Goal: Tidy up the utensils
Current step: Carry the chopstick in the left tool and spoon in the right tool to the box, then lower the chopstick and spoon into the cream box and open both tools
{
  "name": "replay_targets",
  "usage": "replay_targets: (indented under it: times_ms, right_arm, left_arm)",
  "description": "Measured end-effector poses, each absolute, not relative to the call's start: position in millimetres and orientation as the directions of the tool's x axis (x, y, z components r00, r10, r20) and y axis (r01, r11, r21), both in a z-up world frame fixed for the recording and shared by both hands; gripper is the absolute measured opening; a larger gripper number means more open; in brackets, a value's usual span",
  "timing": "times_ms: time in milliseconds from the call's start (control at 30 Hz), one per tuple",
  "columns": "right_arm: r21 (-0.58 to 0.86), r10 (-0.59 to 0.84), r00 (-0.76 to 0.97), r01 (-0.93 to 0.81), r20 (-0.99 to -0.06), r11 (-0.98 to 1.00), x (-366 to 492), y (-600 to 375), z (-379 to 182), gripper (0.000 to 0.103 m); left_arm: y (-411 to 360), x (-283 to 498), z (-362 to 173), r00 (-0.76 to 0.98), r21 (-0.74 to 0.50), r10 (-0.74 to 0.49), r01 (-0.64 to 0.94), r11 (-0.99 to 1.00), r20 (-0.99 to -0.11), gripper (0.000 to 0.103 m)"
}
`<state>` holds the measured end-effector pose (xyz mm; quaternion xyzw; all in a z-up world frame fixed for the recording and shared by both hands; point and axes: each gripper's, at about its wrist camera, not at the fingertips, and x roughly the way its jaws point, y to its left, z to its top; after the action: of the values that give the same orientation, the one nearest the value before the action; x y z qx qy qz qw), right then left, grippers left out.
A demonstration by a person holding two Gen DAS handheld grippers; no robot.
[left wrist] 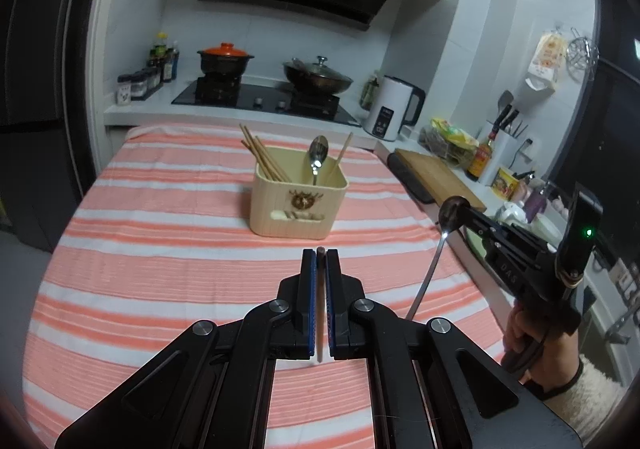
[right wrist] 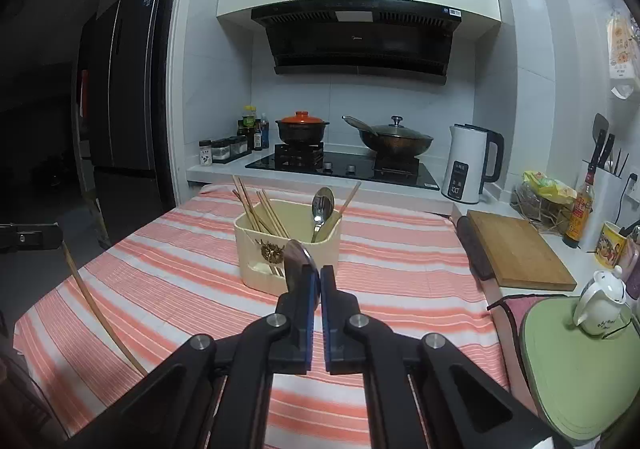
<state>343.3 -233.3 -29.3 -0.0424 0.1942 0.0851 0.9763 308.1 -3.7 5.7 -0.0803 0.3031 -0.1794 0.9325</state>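
Note:
A cream utensil box (left wrist: 298, 205) stands on the striped cloth, holding several chopsticks (left wrist: 262, 157) and a metal spoon (left wrist: 317, 157); it also shows in the right wrist view (right wrist: 288, 245). My left gripper (left wrist: 320, 255) is shut on a chopstick (left wrist: 320, 289), held above the cloth in front of the box; that chopstick hangs at the left of the right wrist view (right wrist: 100, 313). My right gripper (right wrist: 316, 275) is shut on a metal spoon (right wrist: 298, 259), its bowl up. In the left wrist view that spoon (left wrist: 434, 261) hangs handle-down at the table's right.
The table has a pink and white striped cloth (left wrist: 180, 249). Behind it is a hob with an orange-lidded pot (left wrist: 225, 59) and a wok (left wrist: 318, 79). A white kettle (left wrist: 394, 109), a wooden cutting board (right wrist: 520, 253) and a green board with a teapot (right wrist: 602, 305) are to the right.

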Motion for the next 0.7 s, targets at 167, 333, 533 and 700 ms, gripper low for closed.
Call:
replay_targets:
  times_ms: [167,333,533,700]
  right_arm:
    - [-0.046,0.177,0.911,-0.209,-0.373,0.977,353.1,-225.1,-13.7,0.003]
    - [-0.085,0.168,0.924,-0.208,-0.343,0.974,368.9,-216.2,2.6,0.003]
    - [-0.105,0.162,0.931,-0.206,-0.328,0.973,411.6,-211.9,20.1,0.003]
    - [-0.145,0.120,0.949,-0.168,-0.291,0.975,455.7,-207.7,32.5,0.003]
  left_arm:
    - [-3.4,321.4,26.0,0.756,-0.249,-0.393,0.305,0.919,-0.524,0.002]
    - [-4.4,347.3,54.5,0.769,-0.234,-0.394,0.318,0.919,-0.504,0.002]
    - [-10.2,399.3,100.1,0.790,-0.211,-0.386,0.324,0.922,-0.476,0.002]
    - [-19.5,447.3,129.4,0.823,-0.172,-0.351,0.306,0.936,-0.446,0.002]
